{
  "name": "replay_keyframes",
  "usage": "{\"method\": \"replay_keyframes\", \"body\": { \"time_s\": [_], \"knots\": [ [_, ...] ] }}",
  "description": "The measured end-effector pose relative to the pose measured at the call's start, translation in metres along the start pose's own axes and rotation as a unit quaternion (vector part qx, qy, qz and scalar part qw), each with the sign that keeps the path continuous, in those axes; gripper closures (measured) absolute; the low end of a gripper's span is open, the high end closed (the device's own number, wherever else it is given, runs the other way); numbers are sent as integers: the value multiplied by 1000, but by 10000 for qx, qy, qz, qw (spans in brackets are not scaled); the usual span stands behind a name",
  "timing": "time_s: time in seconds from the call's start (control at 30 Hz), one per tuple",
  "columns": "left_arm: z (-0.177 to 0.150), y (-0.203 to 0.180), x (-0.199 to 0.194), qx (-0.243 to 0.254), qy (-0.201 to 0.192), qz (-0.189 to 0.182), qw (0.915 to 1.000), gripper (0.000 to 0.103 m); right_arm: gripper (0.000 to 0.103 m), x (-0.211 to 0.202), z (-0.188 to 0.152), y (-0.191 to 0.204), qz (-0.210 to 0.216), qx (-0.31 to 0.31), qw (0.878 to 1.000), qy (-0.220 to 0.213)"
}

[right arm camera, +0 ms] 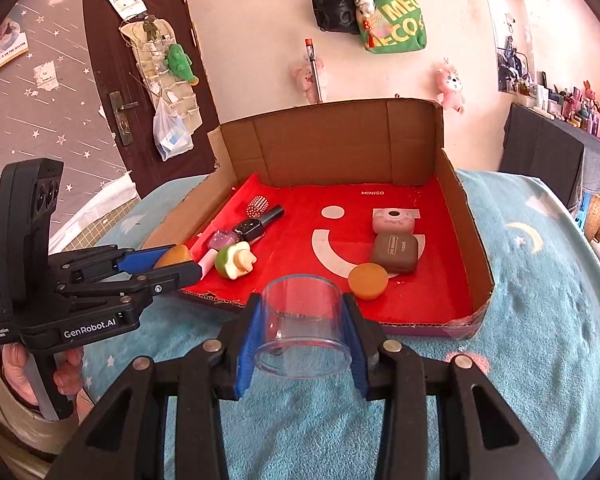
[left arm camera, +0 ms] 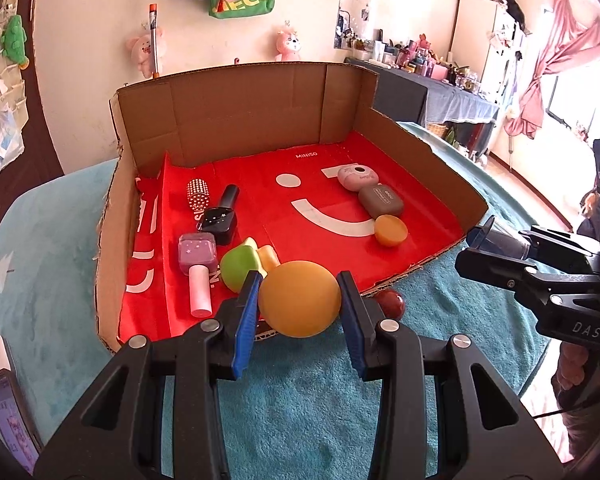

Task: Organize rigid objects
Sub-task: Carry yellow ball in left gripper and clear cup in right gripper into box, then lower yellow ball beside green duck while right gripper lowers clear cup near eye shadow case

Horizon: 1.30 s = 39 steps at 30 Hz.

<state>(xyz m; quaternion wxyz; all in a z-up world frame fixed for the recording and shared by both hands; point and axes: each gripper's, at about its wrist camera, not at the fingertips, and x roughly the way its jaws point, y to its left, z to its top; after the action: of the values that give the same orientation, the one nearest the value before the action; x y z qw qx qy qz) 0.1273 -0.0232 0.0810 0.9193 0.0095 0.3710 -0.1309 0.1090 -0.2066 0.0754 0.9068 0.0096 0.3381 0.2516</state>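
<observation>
My left gripper (left arm camera: 299, 295) is shut on a round orange-yellow ball (left arm camera: 299, 298), held at the near edge of the open cardboard box (left arm camera: 244, 116) with a red liner. My right gripper (right arm camera: 302, 322) is shut on a clear plastic cup (right arm camera: 303, 326), held just in front of the box's (right arm camera: 452, 184) near edge. The left gripper (right arm camera: 172, 266) also shows in the right wrist view, the right gripper (left arm camera: 484, 248) in the left wrist view. Inside the box lie nail polish bottles (left arm camera: 198, 258), a green apple toy (left arm camera: 238, 268), a pink case (left arm camera: 358, 178), a brown case (left arm camera: 381, 202) and an orange disc (left arm camera: 391, 231).
The box stands on a teal fleece blanket (left arm camera: 300, 400). A dark red ball (left arm camera: 392, 302) lies on the blanket by the box's near edge. A phone (left arm camera: 8, 412) lies at the left. A cluttered dark table (left arm camera: 440, 92) stands behind on the right.
</observation>
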Motion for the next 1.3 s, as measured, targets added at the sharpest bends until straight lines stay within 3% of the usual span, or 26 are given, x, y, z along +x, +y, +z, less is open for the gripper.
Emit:
{"method": "replay_keyframes", "body": {
  "time_s": [0.47,0.67,1.3],
  "knots": [
    [5,24,28,4,584,-90,9983,67,62,23,14,-11,262,107,9991,314],
    [4,29,43,-30,843,-316,9959,67,62,33,16,-14,277,153,9987,406],
    [5,37,61,-182,978,-341,9945,67,62,75,24,-19,336,195,9948,942]
  ]
}}
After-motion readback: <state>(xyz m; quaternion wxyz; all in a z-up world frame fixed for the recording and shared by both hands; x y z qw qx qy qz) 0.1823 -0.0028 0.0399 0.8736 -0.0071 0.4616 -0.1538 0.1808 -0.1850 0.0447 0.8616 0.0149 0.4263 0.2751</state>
